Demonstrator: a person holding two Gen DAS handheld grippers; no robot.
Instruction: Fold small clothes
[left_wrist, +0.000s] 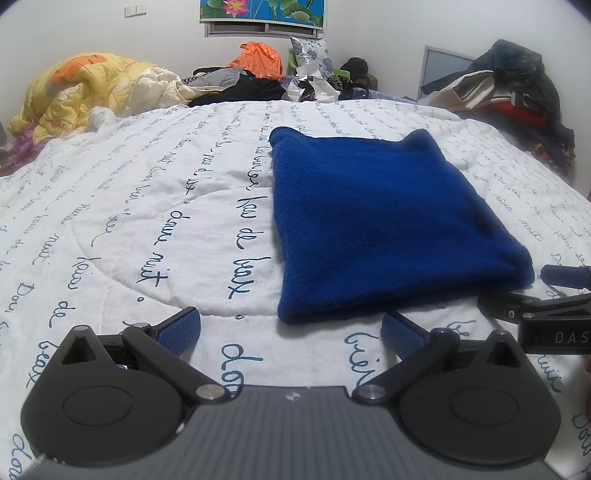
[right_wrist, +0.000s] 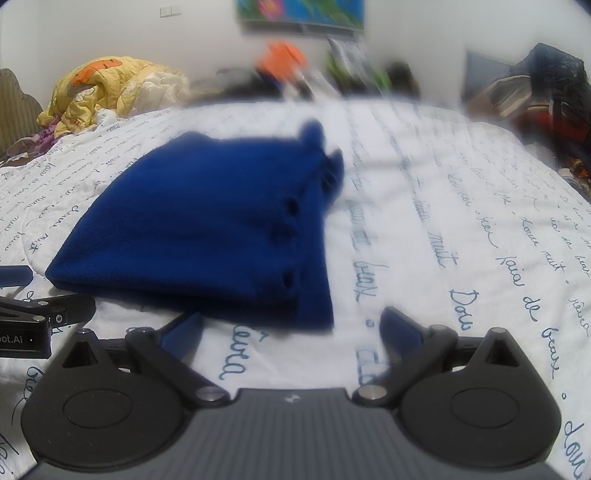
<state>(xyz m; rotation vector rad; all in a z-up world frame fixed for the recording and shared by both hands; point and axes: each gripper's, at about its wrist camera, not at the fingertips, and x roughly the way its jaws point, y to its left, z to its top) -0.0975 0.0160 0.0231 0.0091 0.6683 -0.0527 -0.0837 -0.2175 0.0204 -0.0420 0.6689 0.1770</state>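
Fingers on the left gripper (left_wrist: 290, 326) and right gripper (right_wrist: 291, 326) were wide, holding nothing. Blue sweater (left_wrist: 384, 221) lay folded on the bed (left_wrist: 147, 206). Best to pat it flat gently.

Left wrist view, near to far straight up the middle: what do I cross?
left gripper with open jaws → near edge of the white quilt → folded blue garment → more quilt → dark clothes pile → orange bag → lotus picture

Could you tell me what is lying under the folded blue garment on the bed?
The blue garment rests directly on the white script-printed quilt. Anything tucked between its folded layers is covered.
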